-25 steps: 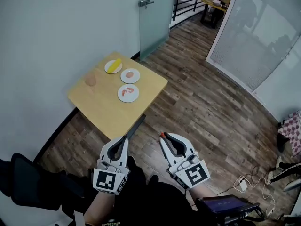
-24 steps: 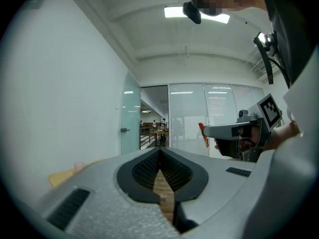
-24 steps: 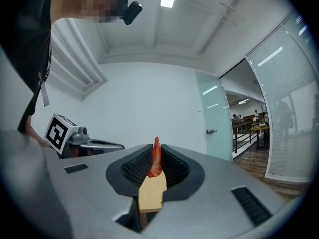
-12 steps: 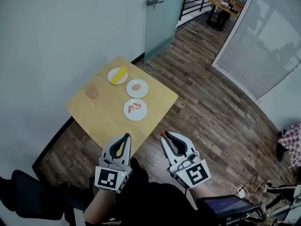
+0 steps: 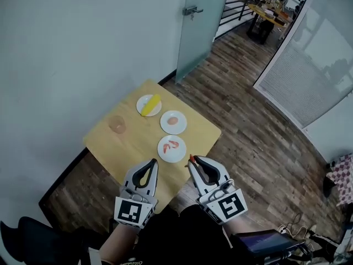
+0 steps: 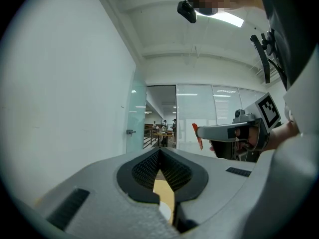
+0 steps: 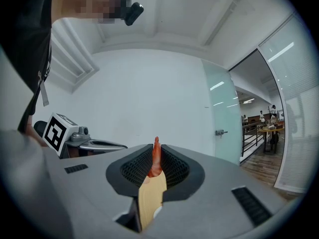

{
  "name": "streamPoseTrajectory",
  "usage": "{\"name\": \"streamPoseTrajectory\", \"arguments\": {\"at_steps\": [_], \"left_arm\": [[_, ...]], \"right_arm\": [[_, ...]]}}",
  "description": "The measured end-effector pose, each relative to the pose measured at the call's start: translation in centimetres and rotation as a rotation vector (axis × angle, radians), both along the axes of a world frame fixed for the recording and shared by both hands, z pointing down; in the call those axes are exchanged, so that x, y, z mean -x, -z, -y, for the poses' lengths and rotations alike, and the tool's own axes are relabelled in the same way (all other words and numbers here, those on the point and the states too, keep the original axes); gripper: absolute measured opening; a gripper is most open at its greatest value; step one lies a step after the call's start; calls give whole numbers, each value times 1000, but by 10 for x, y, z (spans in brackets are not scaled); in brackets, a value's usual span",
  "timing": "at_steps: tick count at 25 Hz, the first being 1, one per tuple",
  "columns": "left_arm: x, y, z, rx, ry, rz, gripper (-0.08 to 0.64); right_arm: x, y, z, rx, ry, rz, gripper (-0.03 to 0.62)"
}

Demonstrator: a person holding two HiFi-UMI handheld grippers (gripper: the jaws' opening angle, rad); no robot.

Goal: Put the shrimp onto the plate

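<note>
Your right gripper is clamping a shrimp between nearly closed jaws, with its orange end poking up past the tips. Your left gripper is carrying nothing, and its jaws are meeting at the tips. In the head view you are holding both side by side, a little apart, over the near edge of the table. The right one's tip is sitting just beside the near plate, which is already carrying orange-pink pieces. Behind it, a middle plate and a far plate with a yellow item are running in a row toward the wall. A cup is standing to their left. The wall is hemming in the table's left side, while open floor is lying to its right.
</note>
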State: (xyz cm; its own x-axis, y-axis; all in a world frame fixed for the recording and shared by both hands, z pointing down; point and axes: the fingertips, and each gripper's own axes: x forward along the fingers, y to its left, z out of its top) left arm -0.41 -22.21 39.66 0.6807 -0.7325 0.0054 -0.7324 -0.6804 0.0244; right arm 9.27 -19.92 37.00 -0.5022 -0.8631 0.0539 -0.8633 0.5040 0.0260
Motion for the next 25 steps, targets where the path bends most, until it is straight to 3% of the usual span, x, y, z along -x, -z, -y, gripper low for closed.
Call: {"name": "streamPoseTrajectory", "arguments": {"at_steps": [7,25], "left_arm": [[6,-1,11,6,37,-4,0],[-28,-4,15,21,61,27,0]], "right_arm": [[7,-1,17,11,47,-3,49],[-15,1,25,2,109,8,49]]}}
